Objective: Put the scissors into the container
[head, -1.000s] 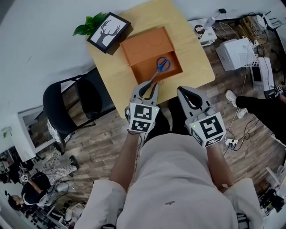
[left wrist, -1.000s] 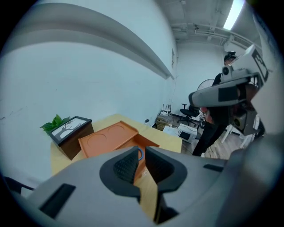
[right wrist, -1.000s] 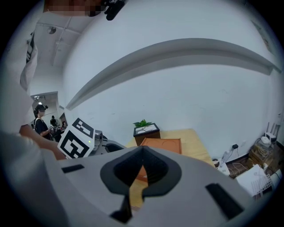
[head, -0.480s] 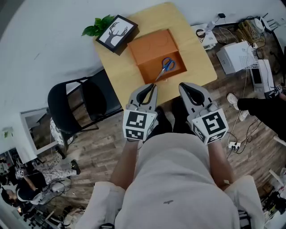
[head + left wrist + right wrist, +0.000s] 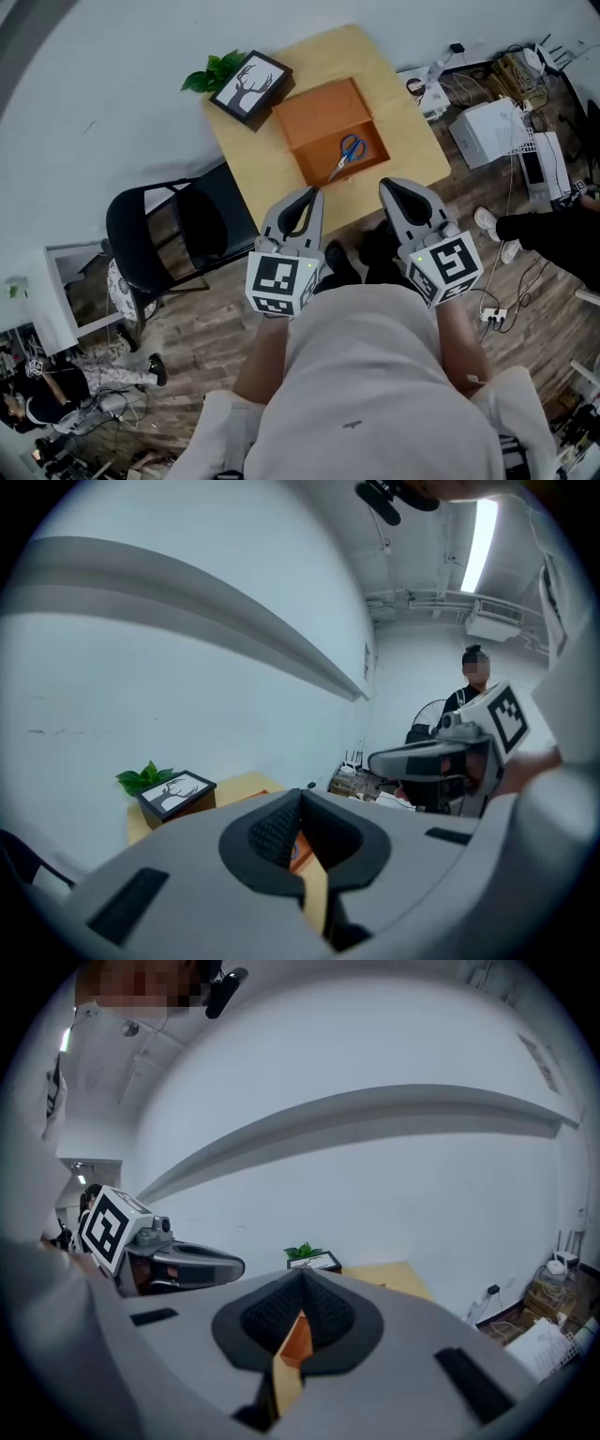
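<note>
Left gripper [image 5: 315, 191] closed, wooden table [image 5: 255, 161], plank floor [image 5: 199, 323]

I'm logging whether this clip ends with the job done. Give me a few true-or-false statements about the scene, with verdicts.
1. The scissors lie inside the orange container. True.
2. The left gripper holds the scissors. False: its fingers are together on nothing, apart from the scissors.
3. A deer picture stands on the table beside the container. True.
4. The right gripper is wide open. False: it is shut and empty.
</note>
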The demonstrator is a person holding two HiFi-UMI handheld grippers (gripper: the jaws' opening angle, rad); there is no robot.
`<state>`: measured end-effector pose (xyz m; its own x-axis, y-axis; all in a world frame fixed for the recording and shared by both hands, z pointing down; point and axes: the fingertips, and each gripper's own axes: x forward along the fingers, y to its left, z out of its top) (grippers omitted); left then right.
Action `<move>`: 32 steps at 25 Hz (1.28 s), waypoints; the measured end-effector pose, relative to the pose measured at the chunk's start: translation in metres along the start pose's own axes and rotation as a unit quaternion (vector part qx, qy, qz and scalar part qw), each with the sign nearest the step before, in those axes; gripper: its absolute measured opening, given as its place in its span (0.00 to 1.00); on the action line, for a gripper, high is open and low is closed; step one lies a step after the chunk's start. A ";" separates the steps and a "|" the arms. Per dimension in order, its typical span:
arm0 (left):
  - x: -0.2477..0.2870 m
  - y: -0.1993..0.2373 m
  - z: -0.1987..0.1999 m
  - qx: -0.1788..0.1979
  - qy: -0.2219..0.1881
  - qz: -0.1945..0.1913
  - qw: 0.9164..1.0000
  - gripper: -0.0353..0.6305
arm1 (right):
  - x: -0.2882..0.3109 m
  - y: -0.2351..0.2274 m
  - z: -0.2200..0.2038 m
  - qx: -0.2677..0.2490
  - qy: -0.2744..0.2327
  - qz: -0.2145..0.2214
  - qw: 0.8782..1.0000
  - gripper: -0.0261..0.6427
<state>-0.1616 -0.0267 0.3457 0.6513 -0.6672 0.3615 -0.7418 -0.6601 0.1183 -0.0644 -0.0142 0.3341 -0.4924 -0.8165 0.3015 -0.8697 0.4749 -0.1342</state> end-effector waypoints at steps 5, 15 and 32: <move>-0.007 -0.011 0.023 -0.009 -0.030 -0.007 0.999 0.06 | -0.012 0.003 0.005 0.007 -0.014 0.003 1.000 0.04; -0.002 -0.024 0.027 -0.025 -0.040 -0.007 0.999 0.06 | -0.027 -0.019 0.016 -0.017 -0.022 -0.005 1.000 0.03; 0.007 -0.032 0.028 -0.026 -0.039 -0.010 0.999 0.06 | -0.028 -0.022 0.020 -0.030 -0.022 -0.004 0.999 0.03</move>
<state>-0.1292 -0.0200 0.3187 0.6747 -0.6806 0.2855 -0.7349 -0.6556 0.1737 -0.0321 -0.0085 0.3100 -0.4874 -0.8332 0.2612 -0.8708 0.4860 -0.0744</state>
